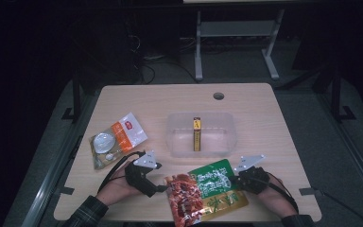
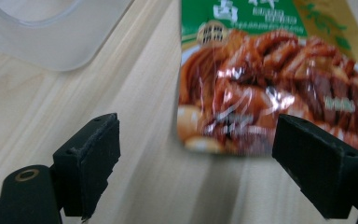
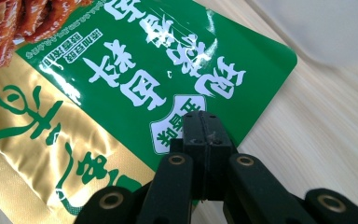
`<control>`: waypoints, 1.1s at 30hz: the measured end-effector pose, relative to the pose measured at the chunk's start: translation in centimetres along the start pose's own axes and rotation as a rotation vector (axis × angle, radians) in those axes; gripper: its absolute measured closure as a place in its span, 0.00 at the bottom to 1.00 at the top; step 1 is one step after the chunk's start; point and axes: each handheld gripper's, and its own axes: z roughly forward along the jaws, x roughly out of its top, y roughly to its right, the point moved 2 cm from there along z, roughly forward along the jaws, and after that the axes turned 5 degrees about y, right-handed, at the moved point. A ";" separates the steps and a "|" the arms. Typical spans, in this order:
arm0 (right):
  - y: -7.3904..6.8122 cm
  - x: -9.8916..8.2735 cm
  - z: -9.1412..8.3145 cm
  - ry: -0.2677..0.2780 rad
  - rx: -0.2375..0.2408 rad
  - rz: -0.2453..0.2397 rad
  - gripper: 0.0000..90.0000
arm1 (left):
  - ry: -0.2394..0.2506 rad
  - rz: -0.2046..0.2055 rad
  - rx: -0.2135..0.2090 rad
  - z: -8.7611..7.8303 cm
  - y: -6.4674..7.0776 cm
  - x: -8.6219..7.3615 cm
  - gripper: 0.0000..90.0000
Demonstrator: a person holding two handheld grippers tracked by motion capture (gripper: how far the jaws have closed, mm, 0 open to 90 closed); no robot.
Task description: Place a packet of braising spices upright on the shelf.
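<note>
A food packet printed green, gold and red lies flat at the table's front edge. My right gripper is shut, its tips pressed together over the packet's green right edge, and I see nothing between the pads. To the left, my left gripper stands open, jaws wide apart just short of the packet's red picture end, not touching it.
A clear plastic tub stands mid-table just beyond the packet, with a slim yellow box inside. An orange-and-white snack bag lies at the left. A cable hole sits near the far edge.
</note>
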 end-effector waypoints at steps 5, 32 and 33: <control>-0.6 1.0 0.8 -0.005 0.033 -0.044 1.00 | -0.003 -0.022 0.013 0.0 0.7 0.0 0.16; 0.7 -0.1 -1.5 0.120 -0.002 0.072 0.39 | -0.040 -0.028 -0.004 6.4 3.3 2.8 0.16; 0.7 -0.1 -1.4 0.118 0.001 0.073 0.39 | -0.043 -0.022 -0.005 6.5 3.3 2.9 0.15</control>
